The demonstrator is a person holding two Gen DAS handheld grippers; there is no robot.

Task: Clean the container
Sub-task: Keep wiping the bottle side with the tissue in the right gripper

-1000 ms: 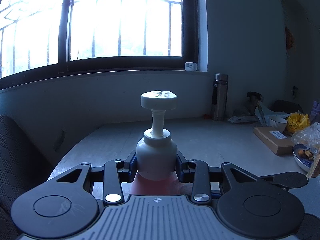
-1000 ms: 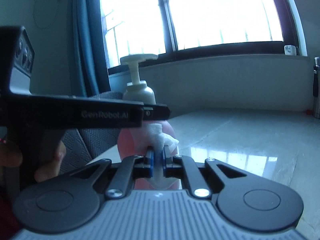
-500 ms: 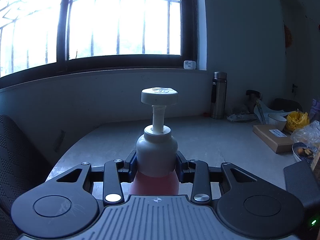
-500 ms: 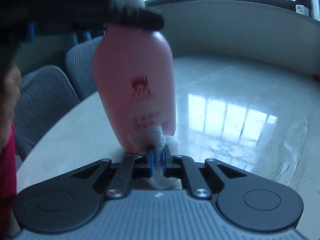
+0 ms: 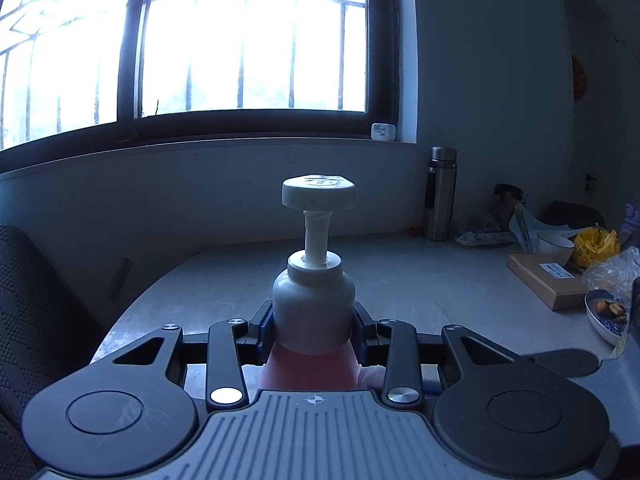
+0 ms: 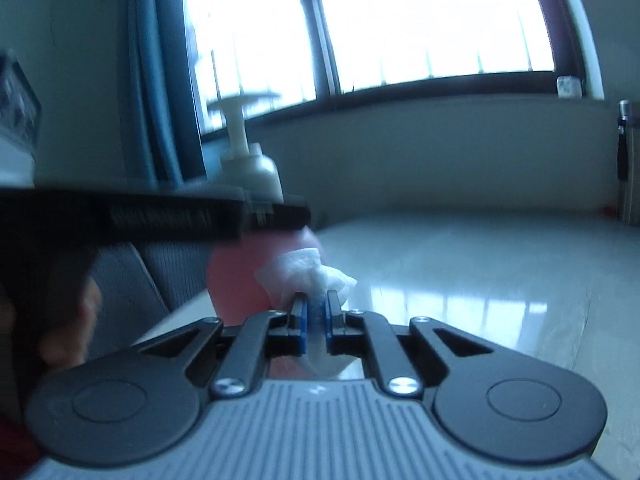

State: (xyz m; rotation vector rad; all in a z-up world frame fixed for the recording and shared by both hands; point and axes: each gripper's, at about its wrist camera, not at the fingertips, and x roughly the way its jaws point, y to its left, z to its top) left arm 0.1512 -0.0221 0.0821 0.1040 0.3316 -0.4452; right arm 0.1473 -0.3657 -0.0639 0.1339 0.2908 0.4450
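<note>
A pink pump bottle [image 5: 314,308] with a white cap and pump head stands upright between my left gripper's [image 5: 314,320] fingers, which are shut on its neck. In the right wrist view the bottle [image 6: 244,280] is at left, with the left gripper's black body across it. My right gripper [image 6: 316,304] is shut on a crumpled white tissue [image 6: 308,272], which presses against the bottle's pink upper side just below the left gripper. The view is blurred by motion.
The pale table [image 5: 420,276] has clutter at its right end: a steel flask [image 5: 440,192], a cardboard box [image 5: 548,284], a white cup [image 5: 556,246], a yellow bag [image 5: 596,242], a dish of food [image 5: 608,314]. A grey chair [image 6: 168,276] stands at left.
My right gripper with the tissue swept down to the bottle's base, then back up to its upper side. The left gripper and bottle stayed nearly still.
</note>
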